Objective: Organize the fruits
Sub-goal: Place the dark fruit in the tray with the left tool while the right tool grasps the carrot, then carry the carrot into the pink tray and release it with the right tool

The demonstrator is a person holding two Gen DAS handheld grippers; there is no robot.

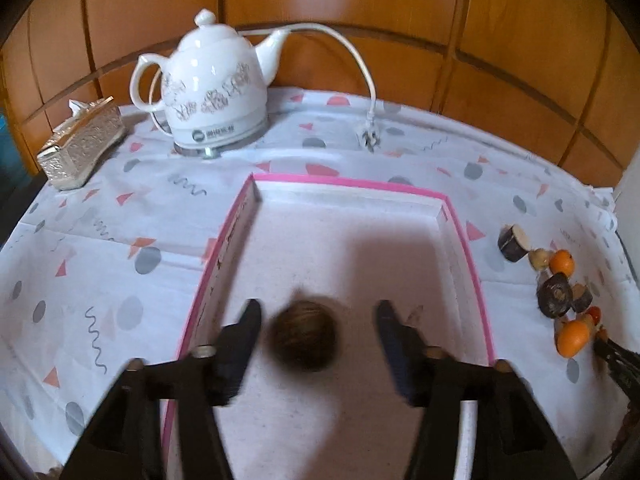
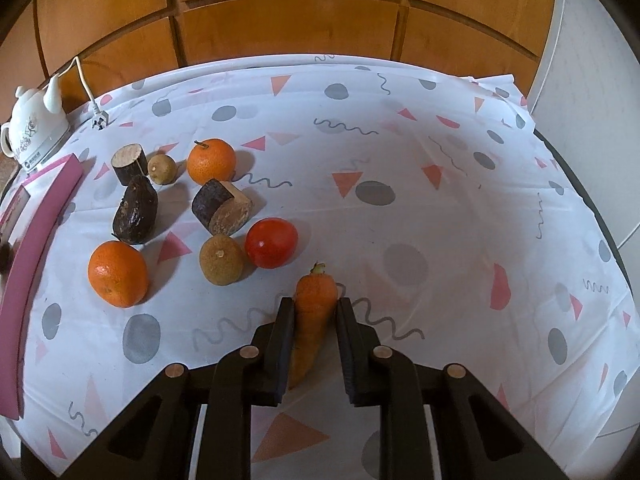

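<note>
Carrot (image 2: 314,316) between right jaws.

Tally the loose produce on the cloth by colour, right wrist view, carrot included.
Orange: 3 (orange, orange, carrot)
Red: 1 (tomato)
Dark brown: 3
Tan-green: 2
Total: 9

Wood-panelled wall (image 1: 520,40) behind patterned tablecloth (image 2: 400,160)

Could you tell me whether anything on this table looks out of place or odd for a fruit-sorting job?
Yes: a carrot lies between the right gripper's jaws, a vegetable among oranges. Near it sit cut log pieces, not fruit. The kettle's plug lies loose on the tablecloth.
</note>
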